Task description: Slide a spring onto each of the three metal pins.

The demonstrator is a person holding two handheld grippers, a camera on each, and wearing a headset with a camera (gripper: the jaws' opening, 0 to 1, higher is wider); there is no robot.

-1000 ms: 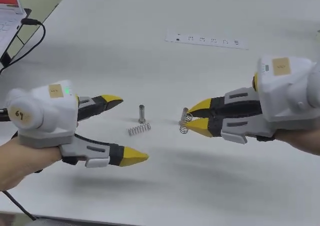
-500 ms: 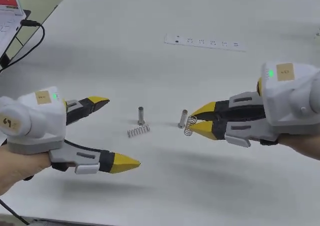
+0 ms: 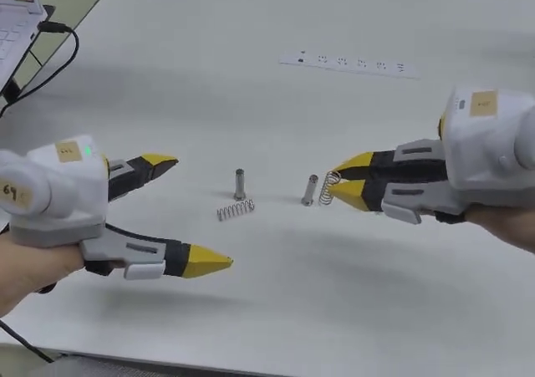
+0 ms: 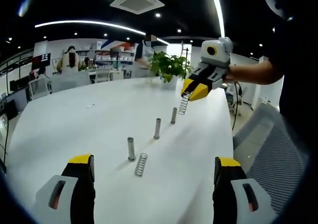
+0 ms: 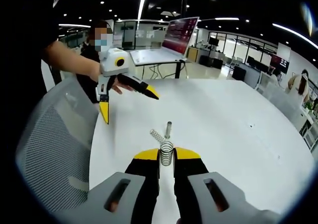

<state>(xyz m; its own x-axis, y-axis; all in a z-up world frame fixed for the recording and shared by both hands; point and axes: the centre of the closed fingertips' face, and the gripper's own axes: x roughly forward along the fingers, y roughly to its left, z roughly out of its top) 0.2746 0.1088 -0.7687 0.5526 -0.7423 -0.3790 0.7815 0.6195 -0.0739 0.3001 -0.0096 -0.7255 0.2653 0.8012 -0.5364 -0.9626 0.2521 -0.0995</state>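
Three upright metal pins (image 4: 157, 128), loose spring (image 3: 235, 209) lying beside one, held spring (image 3: 328, 189) in right gripper (image 3: 337, 182)

Left gripper (image 3: 199, 211) & right gripper (image 3: 336, 181): white bodies w/ tan stickers, black jaws, yellow tips.

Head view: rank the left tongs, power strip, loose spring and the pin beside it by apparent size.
1. Left tongs: largest, but nearest the camera.
2. Power strip: second, though farthest away.
3. Loose spring and pin: look about alike, so not ranked.
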